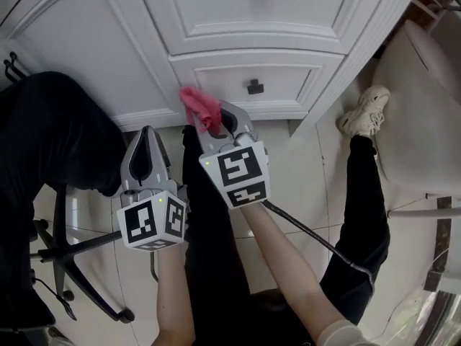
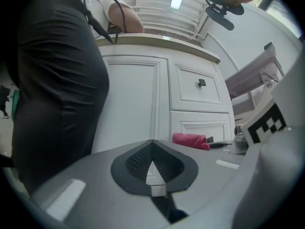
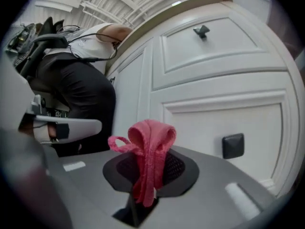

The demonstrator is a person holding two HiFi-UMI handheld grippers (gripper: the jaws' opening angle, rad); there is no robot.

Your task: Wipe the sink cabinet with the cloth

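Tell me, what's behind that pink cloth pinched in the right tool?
A white lower drawer front, its dark knob off to the right. The patch of panel straight behind the cloth is covered.

The cloth [image 1: 200, 107] sat in the right gripper [image 1: 214, 115], just before the lower drawer [image 1: 295, 83], with the left gripper [image 1: 148, 139] at its left.

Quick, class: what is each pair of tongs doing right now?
Left tongs: closed, empty.
Right tongs: closed on the pink cloth.
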